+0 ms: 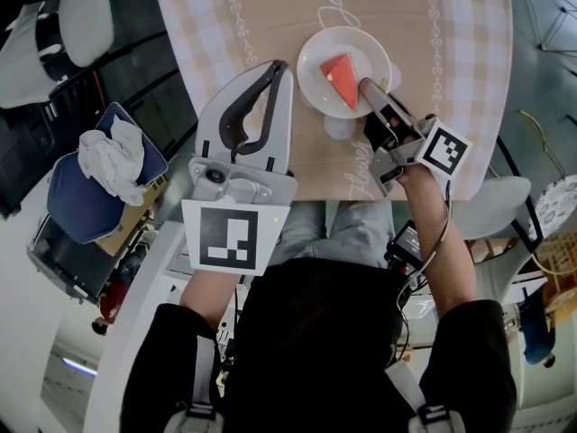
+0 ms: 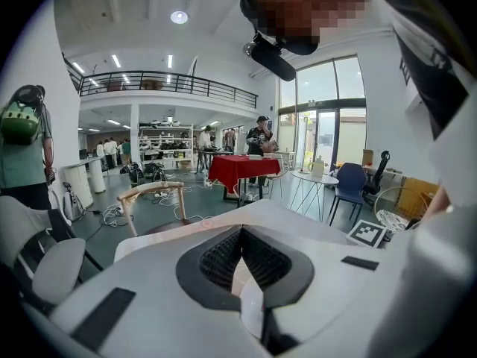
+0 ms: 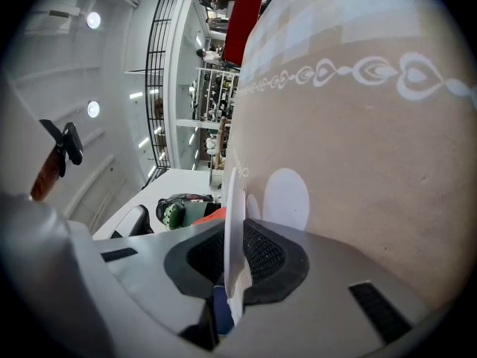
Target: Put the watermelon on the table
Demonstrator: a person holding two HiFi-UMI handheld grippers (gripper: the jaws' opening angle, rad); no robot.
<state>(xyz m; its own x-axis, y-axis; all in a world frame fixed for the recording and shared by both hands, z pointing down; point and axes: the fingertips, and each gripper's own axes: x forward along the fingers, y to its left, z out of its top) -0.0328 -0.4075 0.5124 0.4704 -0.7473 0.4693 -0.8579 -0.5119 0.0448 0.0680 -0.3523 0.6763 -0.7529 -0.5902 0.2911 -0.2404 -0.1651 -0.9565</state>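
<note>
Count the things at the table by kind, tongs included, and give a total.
plate: 1
watermelon slice: 1
tongs: 2, the left tongs and the right tongs
Total: 4

Person wears a black short-sleeved top [image 1: 315, 350] and grey trousers [image 1: 356, 228]; grey harness straps [image 1: 204, 368] with buckles lie over both shoulders. The left gripper [image 1: 278, 69] has a pale grey shell, black ribbed fingers [image 2: 218, 258] and a black-and-white marker cube [image 1: 232, 235]. The right gripper [image 1: 365, 87] is of like build, with its own cube [image 1: 446, 150]; a black cable [image 1: 440, 228] runs from it to a small black box [image 1: 406, 242].
</note>
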